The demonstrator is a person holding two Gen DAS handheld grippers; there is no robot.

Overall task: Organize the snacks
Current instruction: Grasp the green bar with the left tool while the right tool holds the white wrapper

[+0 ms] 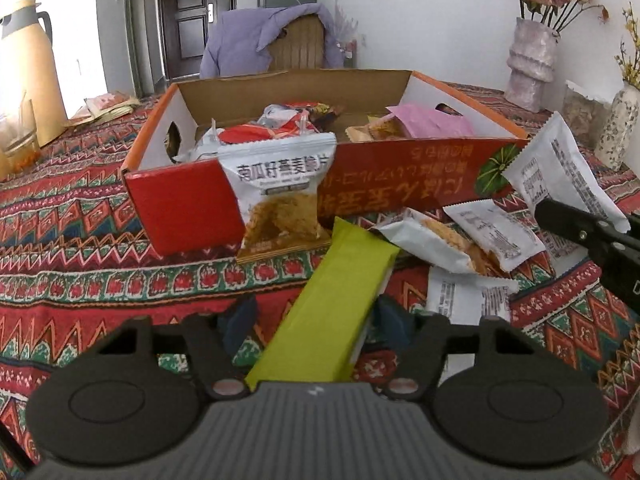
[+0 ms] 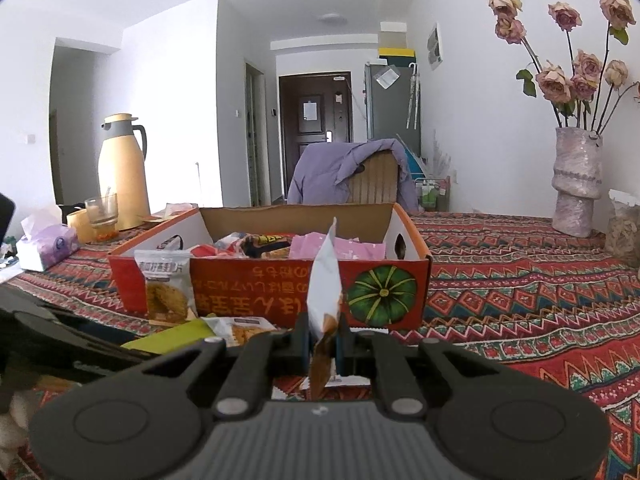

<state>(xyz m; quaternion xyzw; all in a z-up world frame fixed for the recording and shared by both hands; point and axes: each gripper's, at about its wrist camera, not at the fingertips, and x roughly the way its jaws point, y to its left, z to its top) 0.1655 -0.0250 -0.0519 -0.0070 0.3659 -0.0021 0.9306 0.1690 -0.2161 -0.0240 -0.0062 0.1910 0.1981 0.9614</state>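
Green bar packet [image 1: 332, 312] fills the gap right in front of the left wrist camera, lying on the bench [image 1: 100, 280] between the fingers of the left tongs [image 1: 316, 320]. Its near end is hidden under the tool body, and whether the blue pads actually press its sides is hard to tell. Its long axis runs away from the camera, leaning right, the far end toward the red box [image 1: 400, 184]. Plain lime wrapper, no print showing.

Over on the right wrist view, the right tongs [image 2: 323, 344] are clenched on a white snack packet [image 2: 325, 280], held on edge, long axis upright, brown bottom seam down between the pads, serrated top up.

Further out, white crisp packets [image 1: 472, 240] lie scattered flat, partly overlapping, labels too small to read. One more white packet [image 1: 280, 192] stands against the box's front wall. Inside the box, a jumble of red and pink wrappers, mostly hidden by the wall.
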